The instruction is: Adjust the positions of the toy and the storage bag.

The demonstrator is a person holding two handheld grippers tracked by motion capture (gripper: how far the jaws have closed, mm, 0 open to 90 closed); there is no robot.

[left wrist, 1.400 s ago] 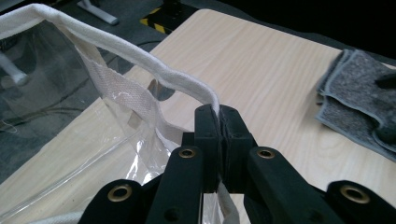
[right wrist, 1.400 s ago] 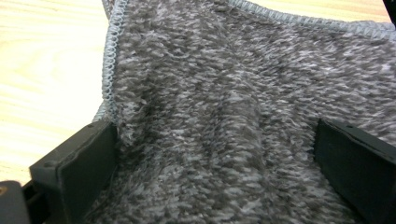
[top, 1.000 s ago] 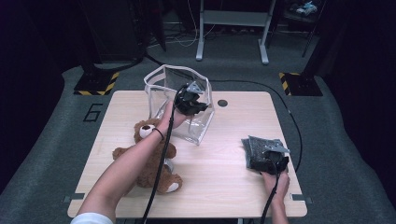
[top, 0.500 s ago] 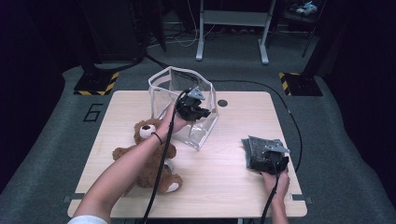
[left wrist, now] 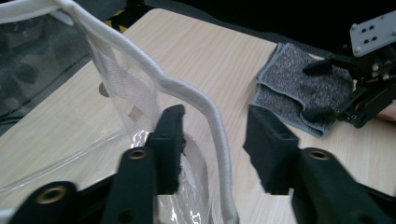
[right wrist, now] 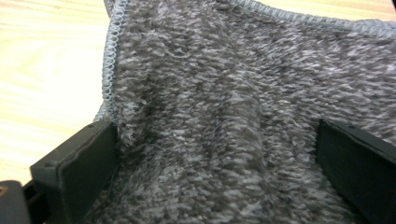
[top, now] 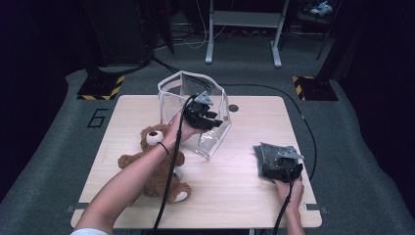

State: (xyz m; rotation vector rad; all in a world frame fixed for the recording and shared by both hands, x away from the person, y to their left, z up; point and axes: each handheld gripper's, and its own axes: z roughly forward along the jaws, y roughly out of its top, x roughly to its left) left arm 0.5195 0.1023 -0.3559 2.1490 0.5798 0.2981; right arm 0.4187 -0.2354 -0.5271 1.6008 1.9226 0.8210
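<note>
Hovering left gripper [left wrist: 212,135] jaws astride bag rim [left wrist: 205,100]

Wooden table [top: 235,196] carries teddy bear [top: 154,161], clear bag [top: 195,115], seemingly folded grey cloth [top: 271,156]

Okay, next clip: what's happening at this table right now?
A person works a gripper in each hand at a light wooden table. The left gripper sits at the white-trimmed rim of a clear plastic bag; its jaws have just been opening, and the rim runs between them with neither pad pressing on it. The right gripper rests on a folded grey terry cloth, its jaws spread wide across the fabric. A brown teddy bear lies on the table beside the bag.
</note>
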